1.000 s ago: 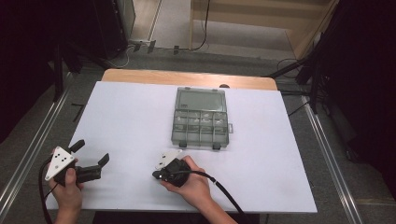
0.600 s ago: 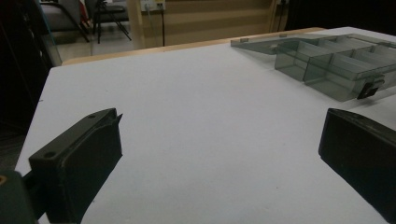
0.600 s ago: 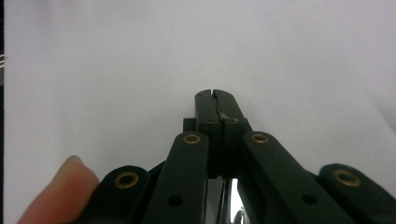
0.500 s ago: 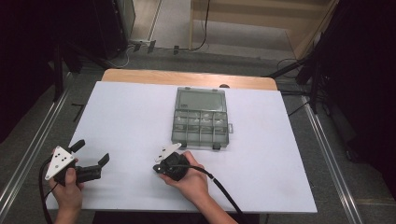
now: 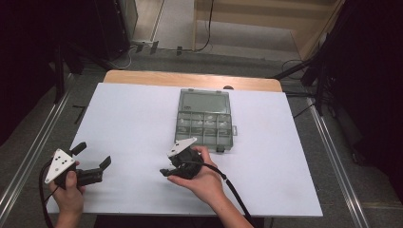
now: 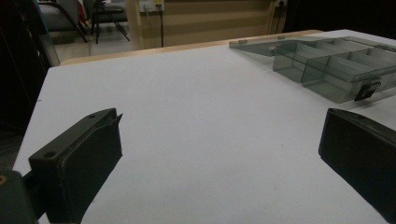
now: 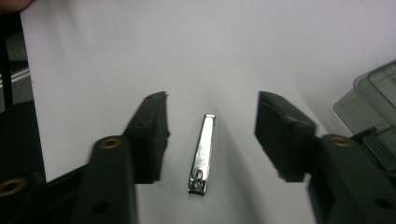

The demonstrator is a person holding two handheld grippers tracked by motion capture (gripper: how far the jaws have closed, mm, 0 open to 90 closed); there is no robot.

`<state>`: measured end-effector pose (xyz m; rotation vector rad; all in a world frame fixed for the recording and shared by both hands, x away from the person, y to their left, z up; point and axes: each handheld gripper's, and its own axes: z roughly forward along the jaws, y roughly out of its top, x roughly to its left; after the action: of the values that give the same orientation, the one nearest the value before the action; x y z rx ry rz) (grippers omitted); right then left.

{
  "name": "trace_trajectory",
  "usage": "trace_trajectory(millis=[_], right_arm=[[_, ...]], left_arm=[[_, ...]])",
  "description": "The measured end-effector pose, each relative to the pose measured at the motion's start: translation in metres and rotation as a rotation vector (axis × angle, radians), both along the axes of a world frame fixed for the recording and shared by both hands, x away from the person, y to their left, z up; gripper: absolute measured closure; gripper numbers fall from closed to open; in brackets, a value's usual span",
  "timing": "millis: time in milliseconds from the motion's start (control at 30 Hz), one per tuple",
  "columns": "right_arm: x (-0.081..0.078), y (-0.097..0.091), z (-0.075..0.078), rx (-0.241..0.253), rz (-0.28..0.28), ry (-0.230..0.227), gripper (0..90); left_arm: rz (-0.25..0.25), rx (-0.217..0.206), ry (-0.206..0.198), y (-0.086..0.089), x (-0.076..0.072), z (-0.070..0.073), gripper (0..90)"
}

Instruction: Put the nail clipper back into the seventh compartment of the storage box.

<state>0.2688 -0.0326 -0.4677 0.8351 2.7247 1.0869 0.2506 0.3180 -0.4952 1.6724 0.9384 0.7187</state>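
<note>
We hold the right gripper (image 7: 210,135) spread, jaws just opened, above the flat chrome metal nail clipper (image 7: 202,154) lying untouched on the white desk (image 7: 187,56). Closing off-centre could skid it away.

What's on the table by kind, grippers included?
Grippers: 2, left gripper and right gripper
Clear compartment boxes: 1, box, lid open
Nail clippers: 1, clipper, lying between the right jaws, untouched
Total: 4
</note>
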Motion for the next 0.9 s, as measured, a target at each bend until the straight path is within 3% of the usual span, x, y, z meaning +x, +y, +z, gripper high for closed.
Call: trace_trajectory(millis=[33,67,100,133,167,233,333,433,533,567,600,633,767,800,833,900], right_arm=[[-0.001,0.001,0.000,-0.004,0.006,0.009,33.6],[-0.003,0.003,0.000,-0.034,-0.003,0.027,22.0],[-0.003,0.003,0.000,-0.034,-0.003,0.027,22.0],[-0.003,0.005,-0.001,-0.064,-0.004,0.055,11.8],[-0.003,0.005,-0.001,-0.064,-0.004,0.055,11.8],[-0.004,0.008,-0.003,-0.092,-0.018,0.071,0.0],[-0.002,0.009,-0.005,-0.098,-0.024,0.108,0.0],[-0.003,0.012,-0.008,-0.154,-0.052,0.112,0.2],[-0.005,0.017,-0.011,-0.202,-0.086,0.114,13.8],[-0.005,0.017,-0.011,-0.202,-0.086,0.114,13.8],[-0.006,0.018,-0.012,-0.216,-0.107,0.118,21.0],[-0.006,0.018,-0.012,-0.216,-0.107,0.118,21.0],[-0.006,0.018,-0.014,-0.232,-0.114,0.127,37.9],[-0.004,0.017,-0.015,-0.216,-0.101,0.150,41.8],[-0.004,0.017,-0.015,-0.216,-0.101,0.150,41.8],[-0.006,0.018,-0.015,-0.218,-0.133,0.166,47.1]], left_arm=[[0.000,0.000,0.001,0.000,0.000,0.000,0.0],[-0.002,-0.001,0.003,0.000,0.000,0.000,0.0],[-0.002,-0.001,0.003,0.000,0.000,0.000,0.0],[-0.004,-0.003,0.005,0.000,0.000,0.000,0.0],[-0.005,-0.005,0.005,0.001,0.000,0.000,0.0],[-0.007,-0.009,0.005,0.001,0.000,0.000,0.0],[-0.008,-0.007,0.005,0.001,0.000,0.000,0.0],[-0.007,-0.005,0.004,0.001,0.000,0.000,0.0],[-0.008,-0.006,0.005,0.001,0.000,0.000,0.0],[-0.008,-0.006,0.005,0.001,0.000,0.000,0.0],[-0.007,-0.004,0.005,0.001,0.000,0.000,0.0],[-0.007,-0.004,0.005,0.001,0.000,0.000,0.0],[-0.007,-0.006,0.003,0.000,0.000,0.000,0.0],[-0.008,-0.003,0.004,0.001,0.000,0.000,0.0],[-0.008,-0.003,0.004,0.001,0.000,0.000,0.0],[-0.008,-0.004,0.002,0.000,0.000,0.000,0.0]])
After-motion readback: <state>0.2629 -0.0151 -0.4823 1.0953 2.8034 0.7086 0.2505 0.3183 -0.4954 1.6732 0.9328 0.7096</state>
